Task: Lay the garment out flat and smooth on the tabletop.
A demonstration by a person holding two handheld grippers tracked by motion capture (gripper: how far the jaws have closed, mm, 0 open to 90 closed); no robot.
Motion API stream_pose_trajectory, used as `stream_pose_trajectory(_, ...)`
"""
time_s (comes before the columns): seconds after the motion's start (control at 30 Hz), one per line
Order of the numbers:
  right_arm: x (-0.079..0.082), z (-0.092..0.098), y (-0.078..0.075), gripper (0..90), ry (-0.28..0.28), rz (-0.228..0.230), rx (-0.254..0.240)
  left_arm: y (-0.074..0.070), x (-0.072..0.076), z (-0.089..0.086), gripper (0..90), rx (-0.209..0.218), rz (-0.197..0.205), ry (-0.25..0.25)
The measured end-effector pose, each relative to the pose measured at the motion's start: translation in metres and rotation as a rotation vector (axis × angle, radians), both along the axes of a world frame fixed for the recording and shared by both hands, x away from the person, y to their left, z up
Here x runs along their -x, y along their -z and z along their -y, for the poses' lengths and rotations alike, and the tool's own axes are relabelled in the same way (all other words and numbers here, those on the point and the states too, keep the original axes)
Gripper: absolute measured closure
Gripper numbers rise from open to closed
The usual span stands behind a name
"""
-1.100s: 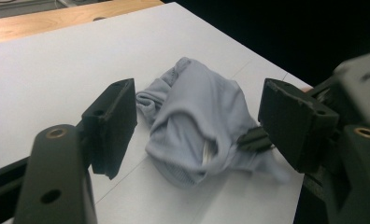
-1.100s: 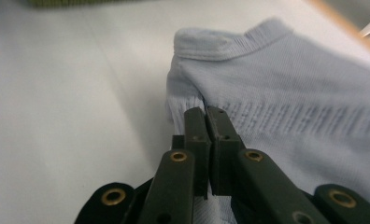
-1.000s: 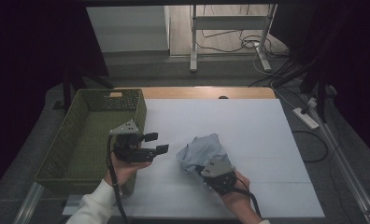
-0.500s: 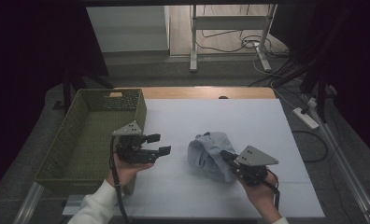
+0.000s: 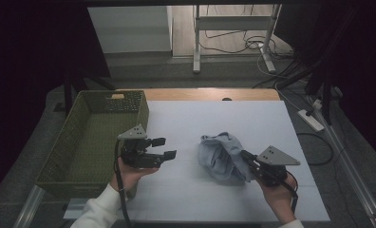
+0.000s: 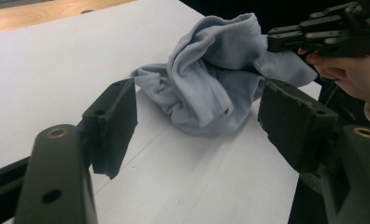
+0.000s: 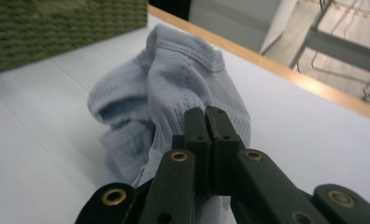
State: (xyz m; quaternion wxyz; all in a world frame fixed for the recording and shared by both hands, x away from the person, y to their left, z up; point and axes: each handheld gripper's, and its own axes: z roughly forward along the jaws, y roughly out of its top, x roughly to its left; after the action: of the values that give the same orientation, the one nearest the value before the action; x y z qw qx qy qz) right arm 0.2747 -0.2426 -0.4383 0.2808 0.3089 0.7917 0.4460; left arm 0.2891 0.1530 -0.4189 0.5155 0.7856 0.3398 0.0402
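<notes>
A white tabletop (image 5: 186,190) carries an olive woven basket (image 5: 89,137) at its left, with nothing visible inside it. A crumpled pale-blue knit garment (image 5: 221,156) lies mid-table, not yet binned or folded. The right gripper (image 5: 245,156) is clamped on its edge; the left gripper (image 5: 164,148) hovers nearby, jaws apart, holding nothing.
</notes>
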Motion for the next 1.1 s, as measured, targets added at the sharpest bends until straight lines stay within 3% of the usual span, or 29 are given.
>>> stream_pose_trajectory(0.6,-0.014,0.033,0.03,85.7,0.131,-0.117,0.066,0.001,0.001,0.005,29.1,-0.006,-0.003,0.011)
stream_pose_trajectory(0.93,-0.013,0.033,0.028,72.0,0.143,-0.085,0.087,0.001,0.002,0.007,29.0,-0.011,0.0,0.016)
stream_pose_trajectory(0.97,-0.012,0.032,0.025,64.7,0.142,-0.073,0.089,0.001,0.002,0.007,29.0,-0.01,0.002,0.015)
stream_pose_trajectory(1.1,-0.011,0.032,0.019,54.6,0.149,-0.045,0.087,0.001,0.002,0.008,29.0,-0.01,0.003,0.018)
